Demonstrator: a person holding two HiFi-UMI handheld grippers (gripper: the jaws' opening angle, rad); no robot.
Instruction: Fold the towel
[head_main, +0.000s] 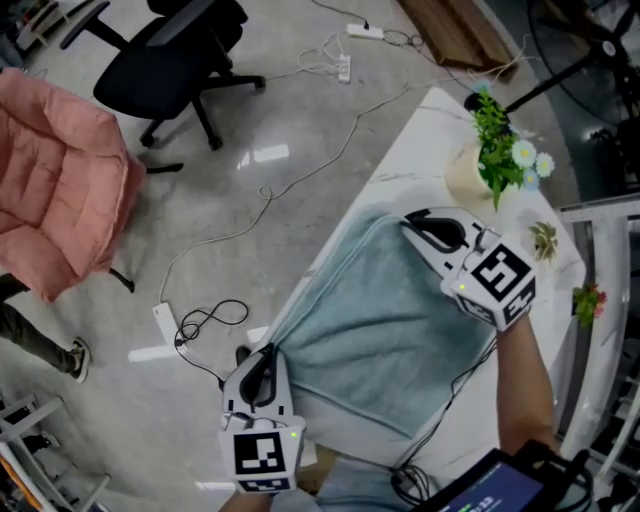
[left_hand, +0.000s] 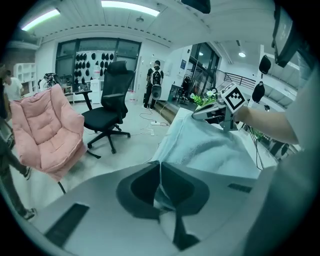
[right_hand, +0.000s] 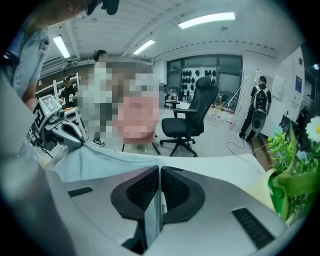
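Observation:
A light blue towel lies spread on the white table, with its left edge hanging over the table's side. My left gripper is at the towel's near left corner. In the left gripper view its jaws are shut on a fold of the towel. My right gripper is at the far corner. In the right gripper view it is shut on the towel's edge, and the cloth stretches toward the left gripper.
A pale vase of green plants stands at the table's far end, with small plants to its right. On the floor to the left are a black office chair, a pink padded chair and loose cables. A screen sits at the near right.

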